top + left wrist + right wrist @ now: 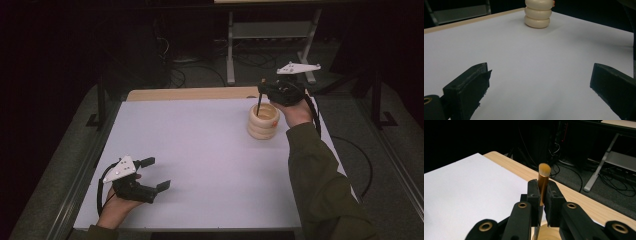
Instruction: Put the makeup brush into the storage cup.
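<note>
A cream holder [263, 124] made of three stacked rings stands at the far right of the white table top [200, 150]. My right gripper [261, 92] hangs just above it, shut on a brush [258, 106] whose dark handle reaches down into the holder. In the right gripper view the brush [543, 178] shows a gold ferrule and tan bristles sticking out past the gripper [543, 188], with the holder's rim [549, 233] below. My left gripper [154, 174] rests at the front left, open with nothing between its fingers [471, 86]. The holder [537, 15] stands far ahead of it.
A bare wooden strip [190, 93] runs along the table's far edge. Behind it stand grey metal frame legs [231, 55] and cables on the dark floor. A small orange mark [275, 121] shows on the holder's right side.
</note>
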`<state>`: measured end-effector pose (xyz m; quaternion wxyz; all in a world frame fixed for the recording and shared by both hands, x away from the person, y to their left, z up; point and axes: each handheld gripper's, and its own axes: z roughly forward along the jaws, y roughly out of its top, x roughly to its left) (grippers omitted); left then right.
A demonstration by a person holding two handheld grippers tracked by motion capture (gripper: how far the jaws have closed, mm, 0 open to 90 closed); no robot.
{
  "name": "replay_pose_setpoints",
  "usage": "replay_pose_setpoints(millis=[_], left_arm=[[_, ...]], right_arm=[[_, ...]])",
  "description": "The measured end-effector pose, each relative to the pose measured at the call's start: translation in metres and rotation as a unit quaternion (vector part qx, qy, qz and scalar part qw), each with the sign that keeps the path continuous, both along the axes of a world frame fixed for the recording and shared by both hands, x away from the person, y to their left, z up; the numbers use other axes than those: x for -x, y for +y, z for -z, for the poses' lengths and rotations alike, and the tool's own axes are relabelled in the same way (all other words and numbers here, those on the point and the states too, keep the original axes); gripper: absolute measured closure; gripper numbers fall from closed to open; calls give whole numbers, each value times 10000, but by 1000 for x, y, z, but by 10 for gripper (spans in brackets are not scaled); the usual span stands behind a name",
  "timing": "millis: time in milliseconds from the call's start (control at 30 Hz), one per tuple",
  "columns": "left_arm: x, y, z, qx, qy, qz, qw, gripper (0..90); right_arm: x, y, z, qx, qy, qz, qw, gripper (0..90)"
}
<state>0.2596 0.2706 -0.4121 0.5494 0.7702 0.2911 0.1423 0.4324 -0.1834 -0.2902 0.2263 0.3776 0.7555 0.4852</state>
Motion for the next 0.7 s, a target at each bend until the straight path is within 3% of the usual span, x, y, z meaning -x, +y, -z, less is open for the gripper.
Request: replay_pose_setpoints(millis=[700], left_arm=[[0,0,0,-59,-26,33,10000,19]], right_arm=[[-8,-1,18,-9,256,80,9996,824]])
